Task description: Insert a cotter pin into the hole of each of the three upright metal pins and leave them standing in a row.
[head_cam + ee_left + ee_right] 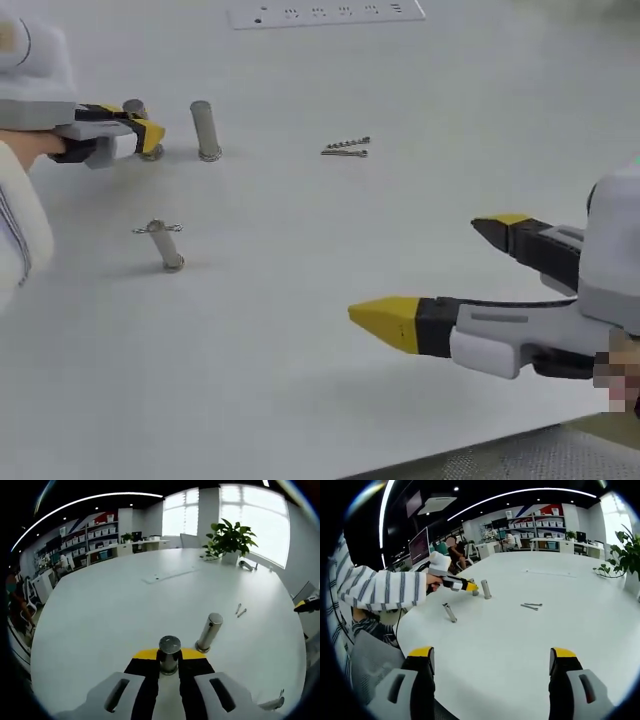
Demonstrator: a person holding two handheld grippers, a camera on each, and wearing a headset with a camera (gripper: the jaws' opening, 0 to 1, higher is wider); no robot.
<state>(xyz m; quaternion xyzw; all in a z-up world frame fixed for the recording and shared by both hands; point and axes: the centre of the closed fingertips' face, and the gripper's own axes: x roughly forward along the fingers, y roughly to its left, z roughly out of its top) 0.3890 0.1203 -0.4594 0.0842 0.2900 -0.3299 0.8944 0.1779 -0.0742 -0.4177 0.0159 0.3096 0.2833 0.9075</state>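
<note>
In the left gripper view, the left gripper [169,656] squeezes one metal pin [169,649]. The right gripper [412,268] is wide open. Three metal pins [205,130], two loose cotter pins [346,148].

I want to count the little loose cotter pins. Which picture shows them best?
The head view: two loose cotter pins lie side by side on the table, clear against white. Both gripper views show them too, but far off and tiny.

Left gripper [150,136] and right gripper [412,268]: pale grey bodies, black tapered jaws, yellow tips. Each grey jaw shell carries an oblong slot. Sleeve [380,590] is white with dark stripes.
</note>
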